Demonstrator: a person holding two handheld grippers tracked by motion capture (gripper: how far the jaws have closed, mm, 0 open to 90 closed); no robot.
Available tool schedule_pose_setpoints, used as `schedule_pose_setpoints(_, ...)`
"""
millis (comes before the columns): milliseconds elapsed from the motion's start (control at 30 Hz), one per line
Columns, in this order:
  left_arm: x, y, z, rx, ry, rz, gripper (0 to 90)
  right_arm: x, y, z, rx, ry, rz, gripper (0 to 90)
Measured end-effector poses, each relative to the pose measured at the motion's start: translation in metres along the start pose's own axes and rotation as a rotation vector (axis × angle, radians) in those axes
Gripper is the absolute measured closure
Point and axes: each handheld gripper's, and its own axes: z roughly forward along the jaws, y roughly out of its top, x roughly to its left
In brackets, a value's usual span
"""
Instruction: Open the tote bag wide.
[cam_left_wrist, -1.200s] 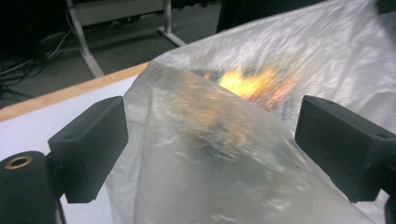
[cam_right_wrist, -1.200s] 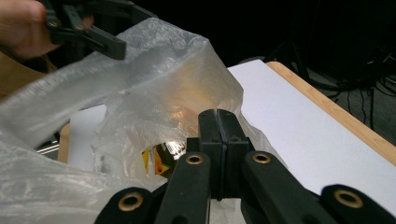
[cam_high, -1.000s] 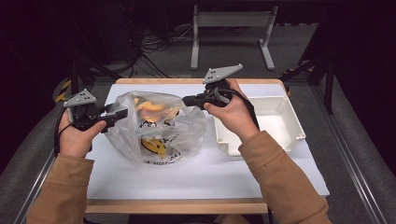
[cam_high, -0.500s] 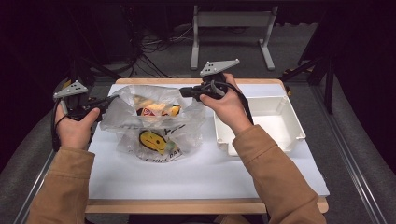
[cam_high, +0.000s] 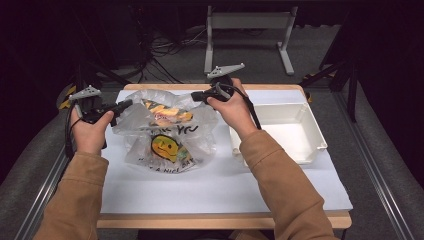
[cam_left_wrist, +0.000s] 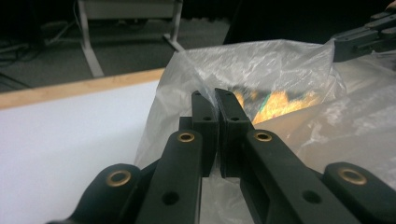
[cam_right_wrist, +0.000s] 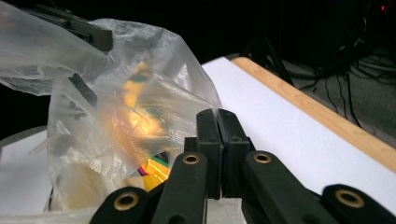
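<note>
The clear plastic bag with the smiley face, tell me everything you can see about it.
The clear, crinkled plastic bag sits on the white table top, left of the white plastic tray. It bears a yellow smiley face and black lettering; orange-yellow packets show through it. The left gripper and right gripper each pinch an upper edge, holding its mouth spread apart.

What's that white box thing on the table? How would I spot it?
Start at the white-topped table. On its right side, beside the person's right forearm, sits the white tray. Unlike the crinkled plastic bag to its left, it is rigid, rectangular, open-topped and holds nothing.
</note>
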Motion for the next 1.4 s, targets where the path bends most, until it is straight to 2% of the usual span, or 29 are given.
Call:
schedule_pose_setpoints(133,0.002,-0.004,0.003,0.028,-0.024,-0.012,88.7,-0.008,-0.008,0.013,0.046,-0.009,0.024,89.0)
schedule_pose_setpoints(233,-0.001,-0.004,0.001,0.019,-0.054,-0.011,88.9,-0.013,-0.015,0.021,0.082,-0.034,0.022,89.1)
schedule_pose_setpoints(300,-0.003,-0.004,-0.001,0.02,-0.057,-0.003,89.0,-0.016,-0.02,0.026,0.102,-0.04,0.028,89.3)
schedule_pose_setpoints(400,-0.003,-0.004,-0.003,0.004,-0.063,-0.002,88.9,-0.018,-0.027,0.035,0.137,-0.016,0.051,89.8)
schedule_pose_setpoints(533,-0.001,-0.004,-0.004,-0.003,-0.057,-0.005,88.8,-0.013,-0.035,0.044,0.199,0.028,0.04,90.0)
schedule_pose_setpoints(700,0.006,-0.016,0.001,0.043,-0.066,-0.037,89.0,-0.006,-0.041,0.045,0.235,0.084,0.022,90.0)
schedule_pose_setpoints(767,0.009,-0.021,0.005,0.048,-0.092,-0.056,89.0,-0.002,-0.046,0.044,0.243,0.117,0.02,90.0)
schedule_pose_setpoints(833,0.011,-0.026,0.008,0.062,-0.104,-0.08,89.1,0.002,-0.049,0.043,0.251,0.127,0.004,90.0)
schedule_pose_setpoints(933,0.011,-0.033,0.013,0.085,-0.112,-0.088,89.0,0.006,-0.051,0.042,0.256,0.153,-0.007,90.0)
schedule_pose_setpoints(1067,0.009,-0.04,0.015,0.119,-0.133,-0.086,89.1,0.011,-0.052,0.042,0.275,0.167,-0.031,89.8)
schedule_pose_setpoints(1133,0.007,-0.043,0.014,0.152,-0.122,-0.077,89.2,0.013,-0.054,0.043,0.293,0.178,-0.041,89.5)
schedule_pose_setpoints(1267,0.0,-0.041,0.006,0.151,-0.114,-0.037,89.2,0.015,-0.06,0.05,0.344,0.189,-0.055,89.5)
schedule_pose_setpoints(1400,0.001,-0.041,0.004,0.153,-0.124,-0.044,89.1,0.016,-0.062,0.054,0.37,0.19,-0.053,89.5)
